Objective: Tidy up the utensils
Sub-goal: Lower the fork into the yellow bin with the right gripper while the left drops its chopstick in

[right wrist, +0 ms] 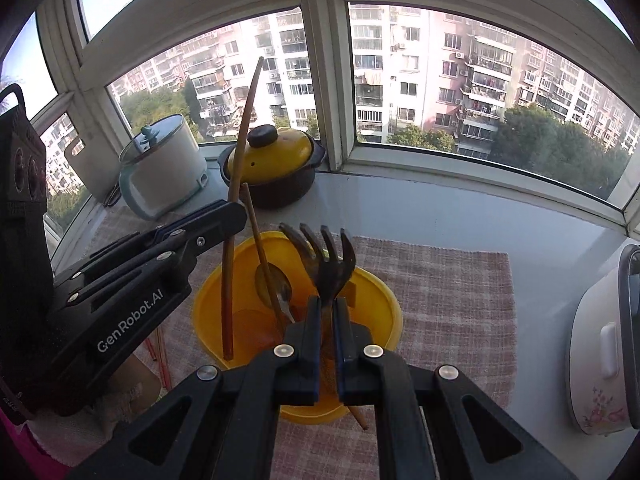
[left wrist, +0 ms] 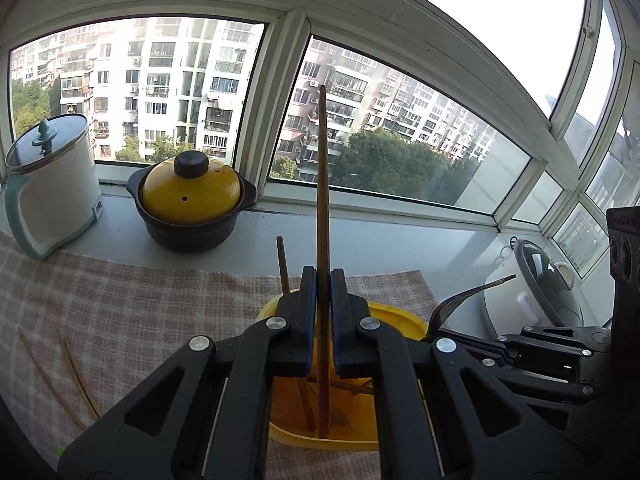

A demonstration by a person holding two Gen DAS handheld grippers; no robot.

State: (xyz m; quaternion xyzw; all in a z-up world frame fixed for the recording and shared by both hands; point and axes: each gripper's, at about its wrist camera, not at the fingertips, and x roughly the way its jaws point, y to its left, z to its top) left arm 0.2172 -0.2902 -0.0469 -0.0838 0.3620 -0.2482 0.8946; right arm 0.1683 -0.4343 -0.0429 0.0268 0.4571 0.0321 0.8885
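Note:
My left gripper (left wrist: 323,276) is shut on a long brown chopstick (left wrist: 322,184) that stands upright, its lower end down inside the yellow cup (left wrist: 404,322). In the right wrist view that left gripper (right wrist: 236,212) clamps the chopstick (right wrist: 244,128) over the cup's left side. My right gripper (right wrist: 328,304) is shut on the handle of a dark four-tined fork (right wrist: 324,256), tines up, above the yellow cup (right wrist: 376,292). A spoon with a wooden handle (right wrist: 260,240) leans inside the cup. The fork (left wrist: 460,300) and the right gripper (left wrist: 520,344) show at the right of the left wrist view.
The cup stands on a checked cloth (right wrist: 440,300) on a white sill. Loose chopsticks (left wrist: 76,372) lie on the cloth at the left. A yellow-lidded dark pot (left wrist: 192,200) and a white pot with a glass lid (left wrist: 52,184) stand by the window; a rice cooker (right wrist: 600,344) stands at the right.

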